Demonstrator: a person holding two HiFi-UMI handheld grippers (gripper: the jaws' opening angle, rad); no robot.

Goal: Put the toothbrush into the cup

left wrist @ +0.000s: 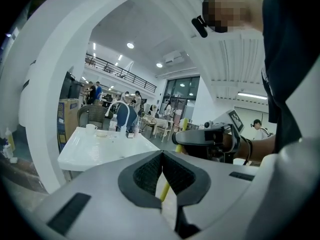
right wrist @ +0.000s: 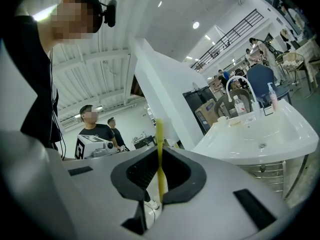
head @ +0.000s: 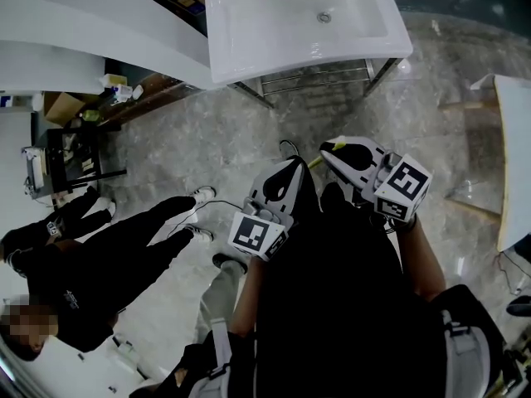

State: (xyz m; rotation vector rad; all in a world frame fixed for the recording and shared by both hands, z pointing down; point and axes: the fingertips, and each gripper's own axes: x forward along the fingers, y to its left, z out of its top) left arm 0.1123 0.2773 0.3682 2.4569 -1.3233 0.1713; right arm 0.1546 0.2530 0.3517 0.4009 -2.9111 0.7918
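Right gripper (right wrist: 159,153): toothbrush (right wrist: 159,131) pinched between fingers (right wrist: 142,171).

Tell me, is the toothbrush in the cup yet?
Not yet. Done: the right tool is shut on the yellow toothbrush. In hand: it is up in the air, short of the sink. Left: reach the white cup on the sink and drop it in.

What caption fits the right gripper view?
Right hand-held gripper clamps a yellow toothbrush, with the white sink ahead.

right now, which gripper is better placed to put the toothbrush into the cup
Right: the right gripper is shut on the toothbrush; the left gripper is shut and empty. The cup stands on the sink ahead.
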